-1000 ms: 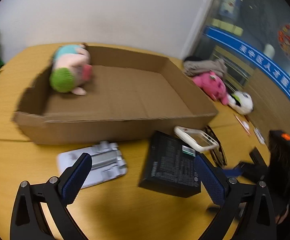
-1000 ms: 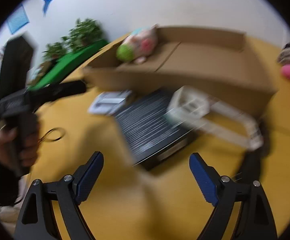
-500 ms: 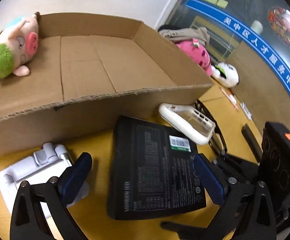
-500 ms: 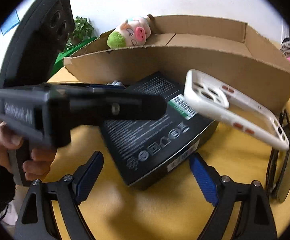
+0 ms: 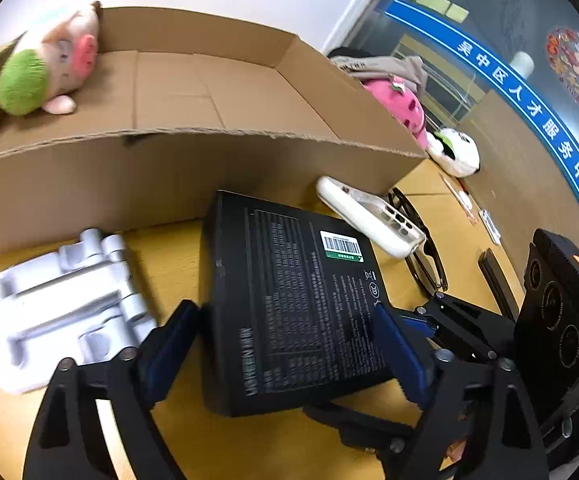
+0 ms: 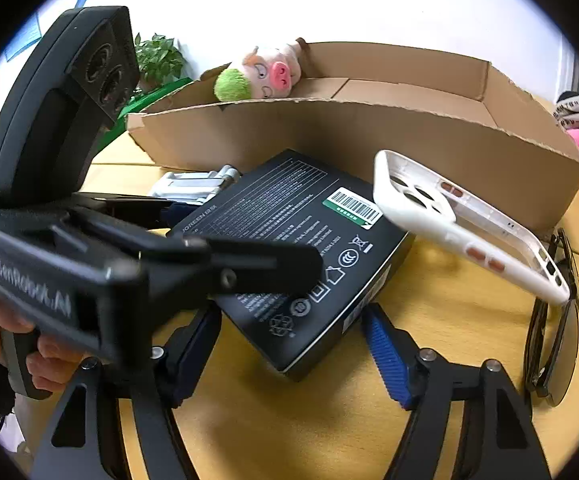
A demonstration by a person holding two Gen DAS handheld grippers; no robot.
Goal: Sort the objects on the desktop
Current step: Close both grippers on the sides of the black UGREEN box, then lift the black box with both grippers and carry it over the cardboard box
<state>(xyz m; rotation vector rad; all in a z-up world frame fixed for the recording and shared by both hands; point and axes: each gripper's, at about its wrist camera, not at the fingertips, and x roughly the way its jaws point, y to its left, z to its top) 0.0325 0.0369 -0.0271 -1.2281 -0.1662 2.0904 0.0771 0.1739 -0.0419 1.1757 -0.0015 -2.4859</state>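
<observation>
At the bottom of each wrist view, the left gripper (image 5: 285, 348) and right gripper (image 6: 293, 348) straddle the black box (image 5: 293, 304) at mid-frame, both sets of jaws closing; whether the pads touch it yet is hard to tell. A white phone case (image 6: 465, 224) leans on the box's far corner, so lifting could tip it onto the sunglasses (image 6: 557, 320). Beyond stands the cardboard box (image 5: 193, 168), a plush pig (image 5: 45, 76) at its upper left.

Both wrist views close, angled down, sharing black box (image 5: 289, 300) and cardboard tray (image 6: 409, 136)
</observation>
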